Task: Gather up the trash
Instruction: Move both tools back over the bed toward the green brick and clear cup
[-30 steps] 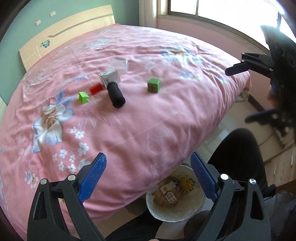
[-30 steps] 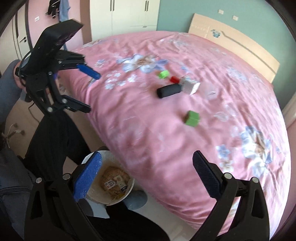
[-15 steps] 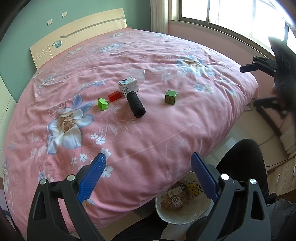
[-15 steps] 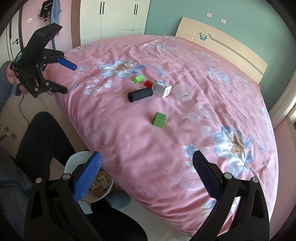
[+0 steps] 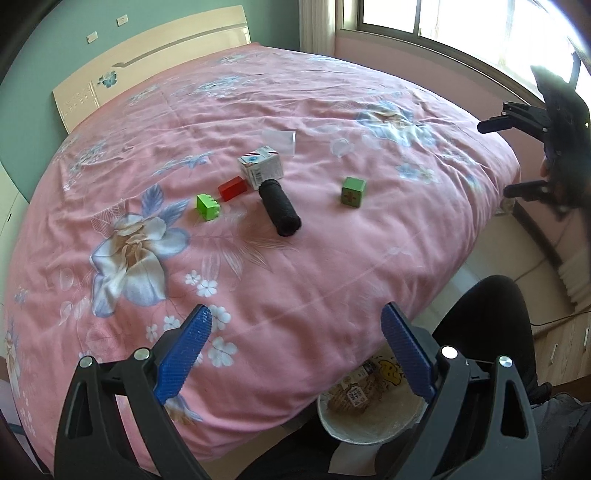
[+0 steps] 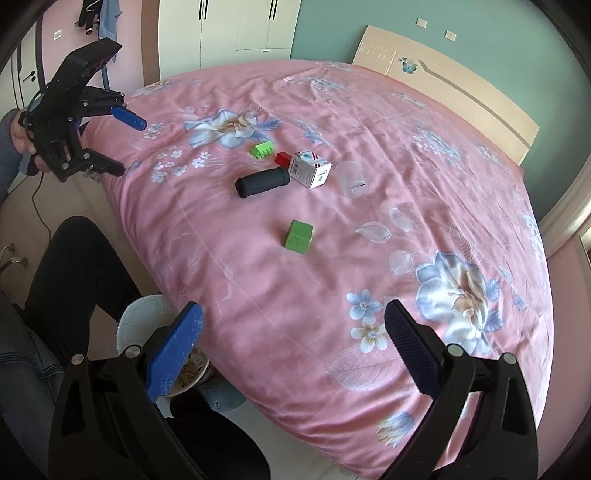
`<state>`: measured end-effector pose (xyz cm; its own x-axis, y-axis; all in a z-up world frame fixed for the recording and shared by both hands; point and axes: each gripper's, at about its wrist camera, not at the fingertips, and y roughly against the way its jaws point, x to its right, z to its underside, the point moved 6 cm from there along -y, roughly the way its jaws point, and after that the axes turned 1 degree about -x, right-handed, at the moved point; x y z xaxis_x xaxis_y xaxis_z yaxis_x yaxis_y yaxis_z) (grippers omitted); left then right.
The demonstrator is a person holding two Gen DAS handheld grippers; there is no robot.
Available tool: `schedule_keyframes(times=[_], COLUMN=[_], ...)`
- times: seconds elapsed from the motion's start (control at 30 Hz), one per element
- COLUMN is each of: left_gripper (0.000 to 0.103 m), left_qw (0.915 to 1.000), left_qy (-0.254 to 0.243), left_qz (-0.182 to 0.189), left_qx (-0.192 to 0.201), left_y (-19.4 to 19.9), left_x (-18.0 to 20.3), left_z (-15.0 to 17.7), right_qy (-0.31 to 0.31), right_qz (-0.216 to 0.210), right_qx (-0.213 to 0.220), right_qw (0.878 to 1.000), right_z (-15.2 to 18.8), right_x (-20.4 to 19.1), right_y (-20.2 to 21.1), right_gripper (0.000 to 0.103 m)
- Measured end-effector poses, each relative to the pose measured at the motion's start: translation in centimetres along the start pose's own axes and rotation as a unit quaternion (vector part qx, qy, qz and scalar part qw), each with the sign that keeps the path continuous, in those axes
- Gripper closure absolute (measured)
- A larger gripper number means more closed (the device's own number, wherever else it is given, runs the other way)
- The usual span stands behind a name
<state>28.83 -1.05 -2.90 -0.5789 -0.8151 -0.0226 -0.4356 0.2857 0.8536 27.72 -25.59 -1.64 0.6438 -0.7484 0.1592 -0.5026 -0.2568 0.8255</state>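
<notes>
On the pink floral bed lie a small white carton (image 5: pixel 261 167) (image 6: pixel 309 169), a black cylinder (image 5: pixel 279 208) (image 6: pixel 262 182), a clear plastic cup (image 5: pixel 279 141) (image 6: pixel 352 179), a red block (image 5: pixel 232 188) (image 6: pixel 283 158), a light-green studded brick (image 5: pixel 208 206) (image 6: pixel 262 150) and a green cube (image 5: pixel 353 192) (image 6: pixel 298 236). My left gripper (image 5: pixel 295 326) (image 6: pixel 123 142) hangs open over the bed's near edge, empty. My right gripper (image 6: pixel 293 325) (image 5: pixel 496 157) is open and empty too, well short of the items. A white bin (image 5: pixel 369 410) (image 6: pixel 147 325) with wrappers stands on the floor by the bed.
A person's dark-trousered legs (image 5: pixel 491 317) (image 6: pixel 74 266) sit beside the bin. The wooden headboard (image 5: pixel 147 70) (image 6: pixel 461 85) closes the far side, a window (image 5: pixel 461 26) lies to the right, and white wardrobes (image 6: pixel 229 33) stand behind.
Both grippers have lifted and pulled back from the bin, so more of the bed shows. Both stay open and empty. The items on the bed have not moved.
</notes>
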Motion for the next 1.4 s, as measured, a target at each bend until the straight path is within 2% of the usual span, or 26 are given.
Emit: schedule_keyframes(times=[0.37,0.57,0.77,0.9,1.07,1.2,1.4], left_gripper=[0.008,0.008,0.008,0.008,0.008,0.008,0.008], left_qw=[0.9989,0.9958,0.9875,0.9784,0.9779,0.9783,0.9764], left_qy=[-0.032,-0.08,-0.147,-0.187,-0.175,-0.163,-0.165], left_qz=[0.031,0.038,0.056,0.085,0.105,0.112,0.121], left_qx=[-0.013,-0.023,-0.009,-0.02,-0.043,-0.063,-0.068], left_y=[-2.7,-5.5,-8.3,-10.6,-13.5,-16.0,-17.9], left_x=[-4.2,-6.4,-7.4,-7.8,-9.5,-11.4,-12.5], left_z=[-2.1,-3.8,-5.9,-7.0,-8.0,-8.8,-10.1], right_qy=[0.005,0.004,0.037,0.046,0.042,0.035,0.021], right_qz=[-0.027,-0.038,-0.049,-0.065,-0.088,-0.087,-0.092], right_qx=[-0.015,-0.018,-0.03,-0.039,-0.056,-0.079,-0.091], right_qw=[1.0,0.999,0.998,0.996,0.994,0.992,0.991], right_z=[-1.8,-3.7,-6.3,-8.2,-10.5,-11.8,-13.9], right_x=[2.1,3.8,4.5,5.0,6.5,8.3,10.6], right_y=[-3.1,-5.9,-9.7,-12.4,-16.3,-19.7,-23.5], right_gripper=[0.007,0.007,0.007,0.007,0.007,0.007,0.007])
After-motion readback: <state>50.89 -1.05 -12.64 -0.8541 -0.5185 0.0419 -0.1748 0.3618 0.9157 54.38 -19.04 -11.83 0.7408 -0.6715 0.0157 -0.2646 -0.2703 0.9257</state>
